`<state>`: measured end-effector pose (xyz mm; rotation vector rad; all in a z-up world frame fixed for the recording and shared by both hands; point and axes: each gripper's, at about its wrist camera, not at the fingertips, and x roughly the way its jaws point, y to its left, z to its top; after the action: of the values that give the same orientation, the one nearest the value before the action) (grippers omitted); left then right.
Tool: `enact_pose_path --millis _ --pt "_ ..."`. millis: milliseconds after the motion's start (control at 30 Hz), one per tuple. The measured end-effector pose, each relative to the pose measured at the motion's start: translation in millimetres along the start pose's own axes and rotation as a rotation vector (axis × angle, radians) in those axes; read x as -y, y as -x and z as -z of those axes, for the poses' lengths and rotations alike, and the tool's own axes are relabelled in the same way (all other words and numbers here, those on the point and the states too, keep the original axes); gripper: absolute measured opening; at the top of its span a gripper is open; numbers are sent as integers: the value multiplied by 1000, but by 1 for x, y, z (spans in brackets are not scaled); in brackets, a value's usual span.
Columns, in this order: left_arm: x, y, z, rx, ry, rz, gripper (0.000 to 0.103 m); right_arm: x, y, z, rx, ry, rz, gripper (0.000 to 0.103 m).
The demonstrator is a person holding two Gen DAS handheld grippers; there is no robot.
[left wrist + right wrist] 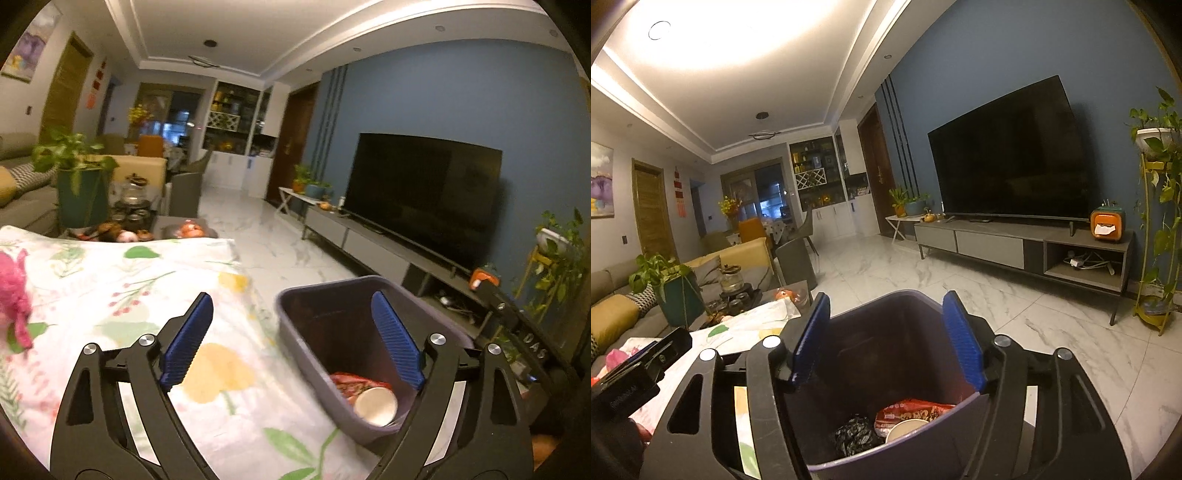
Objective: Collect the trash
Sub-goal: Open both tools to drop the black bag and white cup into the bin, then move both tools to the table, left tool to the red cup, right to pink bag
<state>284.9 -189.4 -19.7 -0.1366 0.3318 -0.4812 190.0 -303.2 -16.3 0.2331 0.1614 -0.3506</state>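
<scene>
Trash bin beside floral tablecloth, marble floor; both tongs apart.

- The left gripper is seen from its own wrist camera with the jaws spread wide apart, and nothing is held between them.
- Its blue ribbed pads are angled outward, forming an open V.
- The right gripper is likewise held with the jaws parted, and nothing is clamped between its blue pads.
- The black body of the left gripper is caught at the lower left edge of the right wrist view, just beside the right gripper.
- Part of the right gripper is visible at the right edge of the left wrist view.
</scene>
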Motion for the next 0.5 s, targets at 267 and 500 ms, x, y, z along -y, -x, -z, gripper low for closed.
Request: enact_pose_path --millis 267,500 --pt "-25 35 12 22 -7 -113 91 -19 16 13 -20 16 -37 78" --pt "-62 69 19 31 11 -202 91 -44 24 23 -45 16 -79 83"
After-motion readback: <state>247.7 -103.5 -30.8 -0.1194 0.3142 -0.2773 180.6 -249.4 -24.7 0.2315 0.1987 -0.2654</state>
